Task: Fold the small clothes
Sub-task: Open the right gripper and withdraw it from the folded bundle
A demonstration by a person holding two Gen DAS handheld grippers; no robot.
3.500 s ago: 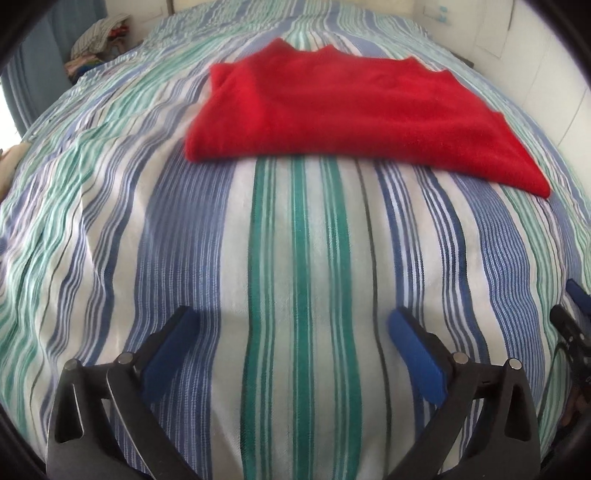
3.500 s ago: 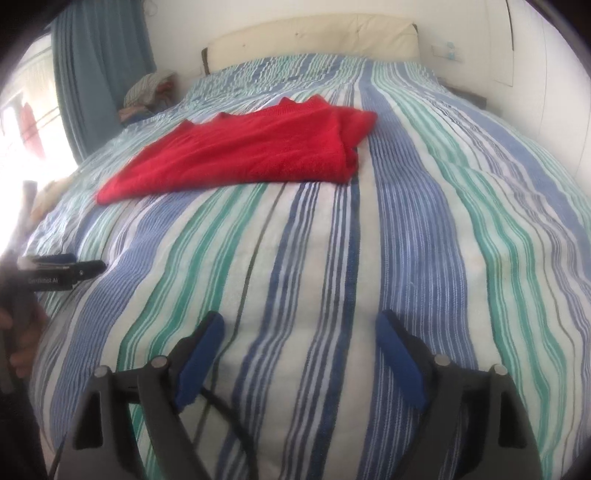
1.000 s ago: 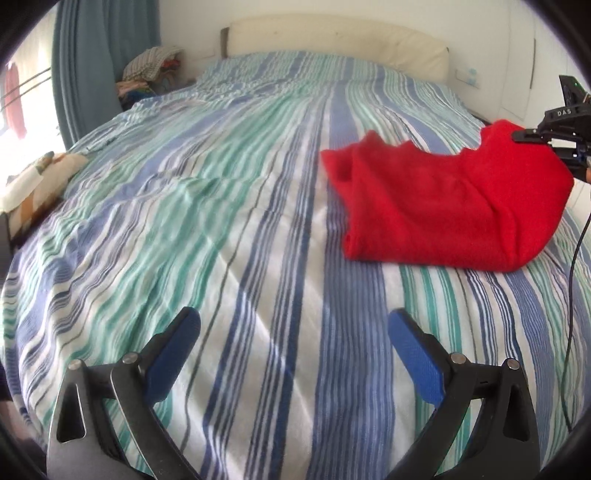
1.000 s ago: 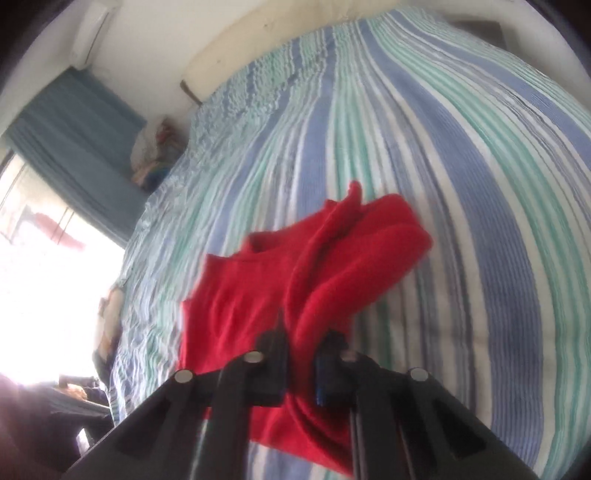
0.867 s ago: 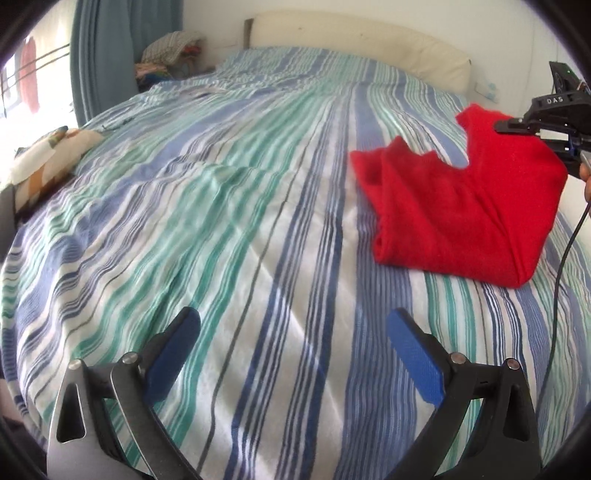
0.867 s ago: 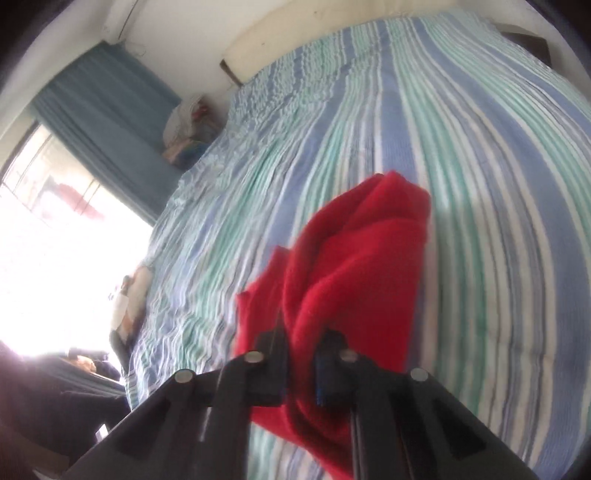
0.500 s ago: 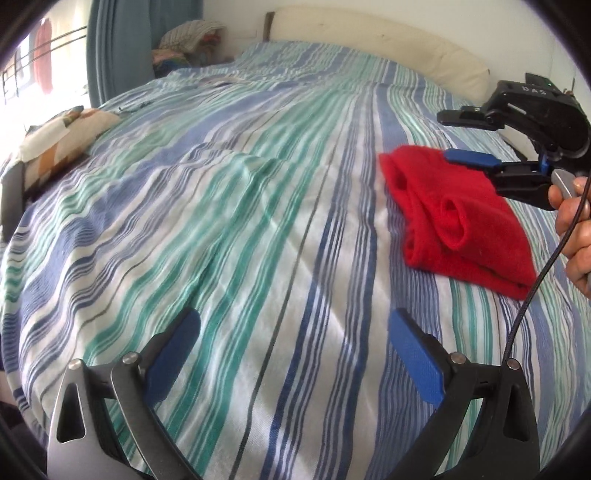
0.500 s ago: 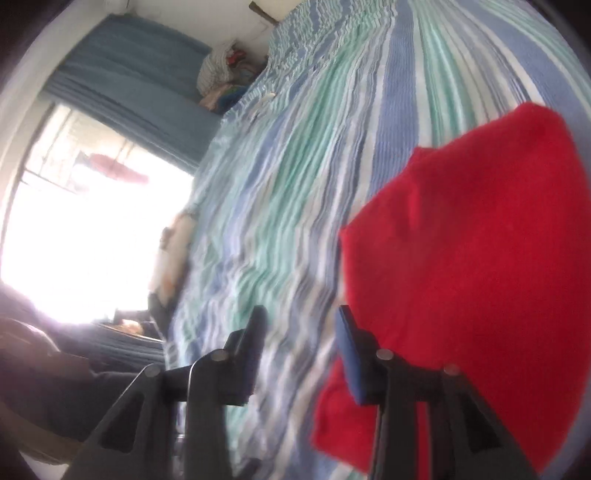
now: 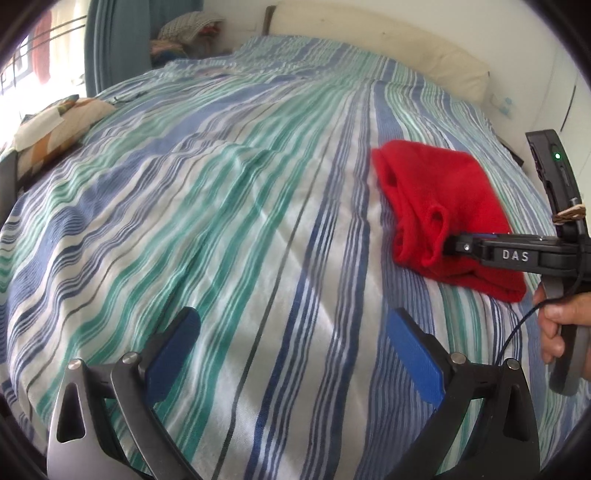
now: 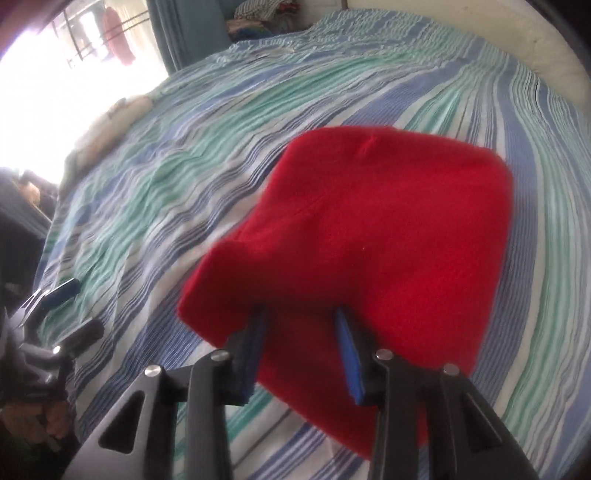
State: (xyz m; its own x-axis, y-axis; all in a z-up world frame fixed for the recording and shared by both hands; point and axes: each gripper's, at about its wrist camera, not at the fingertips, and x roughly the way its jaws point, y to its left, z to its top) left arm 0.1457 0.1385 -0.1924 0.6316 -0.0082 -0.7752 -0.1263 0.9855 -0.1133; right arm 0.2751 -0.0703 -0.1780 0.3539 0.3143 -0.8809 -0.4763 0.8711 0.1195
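Note:
A red garment lies folded in a thick wad on the right side of the striped bedspread. In the right wrist view the red garment fills the middle. My right gripper stands partly open at its near edge, with the fingertips tucked under the loose fold and the pads not pressing. From the side, the right gripper meets the garment's rolled edges. My left gripper hangs wide open over bare bedspread, well to the left of the garment, holding nothing. The left gripper also shows at the left edge.
A person's hand holds the right gripper's handle, and a cable trails from it. A patterned pillow lies at the bed's left edge. A cream headboard cushion, a blue curtain and a clothes pile stand beyond.
The right gripper carried the garment's end over, let go and opened; the garment now lies doubled. It then sank to the near edge. The left gripper drifted slightly.

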